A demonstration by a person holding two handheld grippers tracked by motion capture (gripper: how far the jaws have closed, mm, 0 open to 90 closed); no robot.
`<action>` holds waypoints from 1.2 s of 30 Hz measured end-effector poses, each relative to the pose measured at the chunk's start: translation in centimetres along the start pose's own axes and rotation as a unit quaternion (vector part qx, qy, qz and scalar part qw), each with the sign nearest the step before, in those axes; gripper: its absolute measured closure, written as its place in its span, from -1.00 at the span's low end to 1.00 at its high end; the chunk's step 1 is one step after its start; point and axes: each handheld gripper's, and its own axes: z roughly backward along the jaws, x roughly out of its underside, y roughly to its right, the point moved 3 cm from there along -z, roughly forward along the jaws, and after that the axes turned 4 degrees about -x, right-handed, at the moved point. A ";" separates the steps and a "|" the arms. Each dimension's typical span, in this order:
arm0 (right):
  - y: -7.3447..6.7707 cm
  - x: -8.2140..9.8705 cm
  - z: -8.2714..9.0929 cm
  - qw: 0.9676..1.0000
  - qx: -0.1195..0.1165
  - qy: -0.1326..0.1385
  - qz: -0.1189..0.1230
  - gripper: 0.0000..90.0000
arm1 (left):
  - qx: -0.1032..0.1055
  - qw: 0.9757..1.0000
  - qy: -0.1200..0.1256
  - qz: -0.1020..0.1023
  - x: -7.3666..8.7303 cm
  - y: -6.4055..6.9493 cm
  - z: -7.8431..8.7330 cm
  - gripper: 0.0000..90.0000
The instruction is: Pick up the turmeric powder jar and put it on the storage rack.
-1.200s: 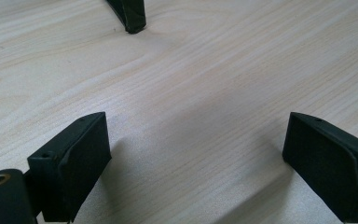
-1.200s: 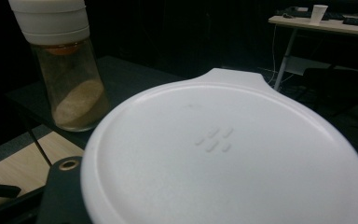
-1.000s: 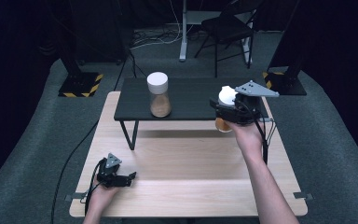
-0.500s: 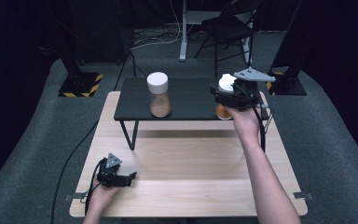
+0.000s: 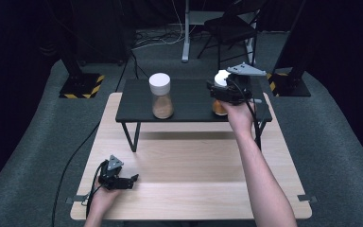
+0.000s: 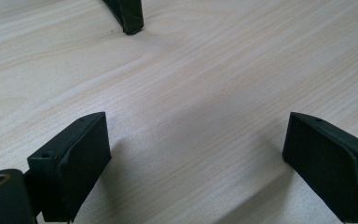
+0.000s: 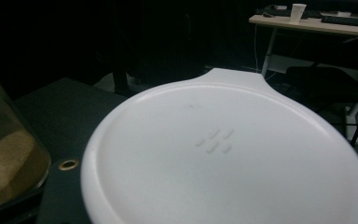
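Observation:
My right gripper (image 5: pixel 219 91) is shut on a jar (image 5: pixel 219 109) with a white lid (image 5: pixel 222 75) and orange-brown contents, over the right part of the black shelf (image 5: pixel 194 101). I cannot tell whether the jar rests on the shelf. The same lid (image 7: pixel 228 154) looms large in the right gripper view. A second white-lidded jar (image 5: pixel 161 97) of brown powder stands on the shelf's left half, and its side (image 7: pixel 4 158) is at the left edge of that view. My left gripper (image 5: pixel 131 179) lies open on the wooden table (image 5: pixel 194 161) at the near left, nothing between its jaws (image 6: pixel 196 158).
A black shelf leg (image 6: pixel 128 16) stands just ahead of the left gripper. Behind the table are a folding chair (image 5: pixel 231 28) and stand bases with yellow-black stripes (image 5: pixel 80 87). A far desk carries a paper cup (image 7: pixel 298 11).
The right gripper has carried the jar away from the person and slightly left, from the shelf's near right edge further in over its top. The left gripper has stayed put.

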 end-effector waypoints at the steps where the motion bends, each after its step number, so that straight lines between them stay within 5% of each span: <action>1: 0.0 0.0 -0.1 1.000 0.000 -0.001 -0.001 -0.32 | 0.000 1.000 0.000 0.000 0.0 0.0 0.0 -0.85; 14: 0.8 0.1 -0.6 1.000 -0.007 -0.005 -0.019 -0.35 | 0.000 1.000 0.000 -0.001 0.0 0.0 0.0 -0.85; 25: 0.7 0.5 0.8 1.000 -0.008 -0.010 -0.023 -0.84 | 0.000 1.000 0.000 -0.001 0.0 0.0 0.0 -0.85; 36: 1.7 3.3 3.4 0.999 -0.013 -0.002 -0.029 -0.93 | -0.001 1.000 -0.001 0.000 0.0 0.0 0.0 -0.85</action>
